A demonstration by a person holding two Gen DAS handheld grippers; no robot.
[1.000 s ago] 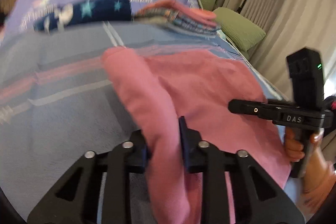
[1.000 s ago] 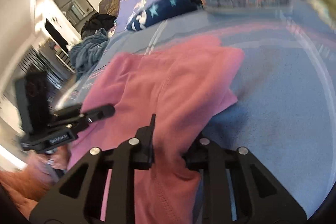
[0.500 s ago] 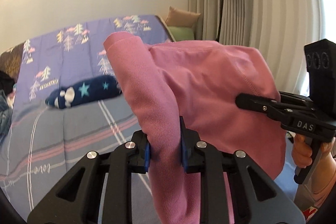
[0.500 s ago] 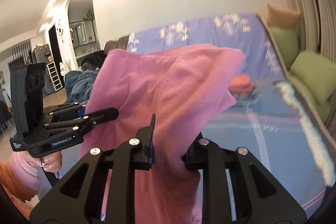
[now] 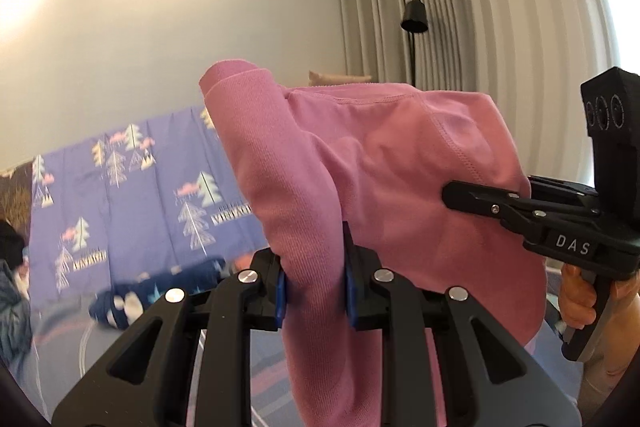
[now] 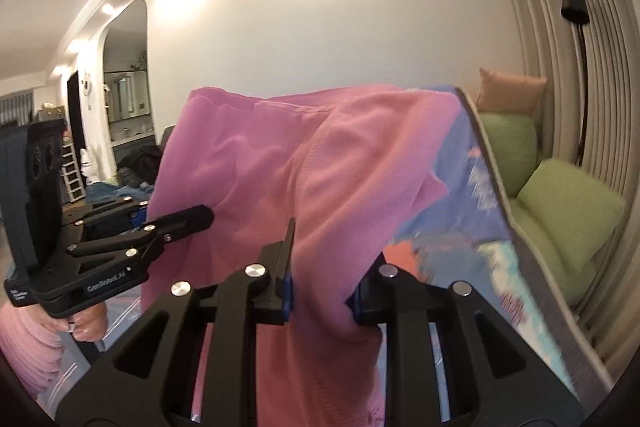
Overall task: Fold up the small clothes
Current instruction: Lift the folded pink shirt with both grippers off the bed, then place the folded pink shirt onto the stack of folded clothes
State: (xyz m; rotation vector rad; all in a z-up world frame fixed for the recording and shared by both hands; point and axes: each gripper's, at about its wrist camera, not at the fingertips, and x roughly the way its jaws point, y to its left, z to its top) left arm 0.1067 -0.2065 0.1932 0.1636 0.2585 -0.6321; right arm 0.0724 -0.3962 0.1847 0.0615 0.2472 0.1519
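Two grippers, one pink garment (image 5: pixel 384 163), lifted clear above the bed (image 5: pixel 132 195).

Left wrist view: left gripper (image 5: pixel 314 279) clamped narrow on a ribbed edge of the cloth, right gripper (image 5: pixel 472 195) pinching the far side, a hand (image 5: pixel 576 299) on its handle. Best done, by the look of it, with both edges level and taut so the cloth hangs flat before going down. Below, a dark blue starred piece (image 5: pixel 156 291) on the patterned cover; floor lamp (image 5: pixel 414 17) and curtains (image 5: pixel 480 7) behind.

Right wrist view: right gripper (image 6: pixel 322 297) closed narrow on a bunched fold, left gripper (image 6: pixel 200 217) gripping the opposite edge. Green cushions (image 6: pixel 560 211) alongside, blurred bright cloth (image 6: pixel 404 255) on the bed, possibly crowding the landing spot.
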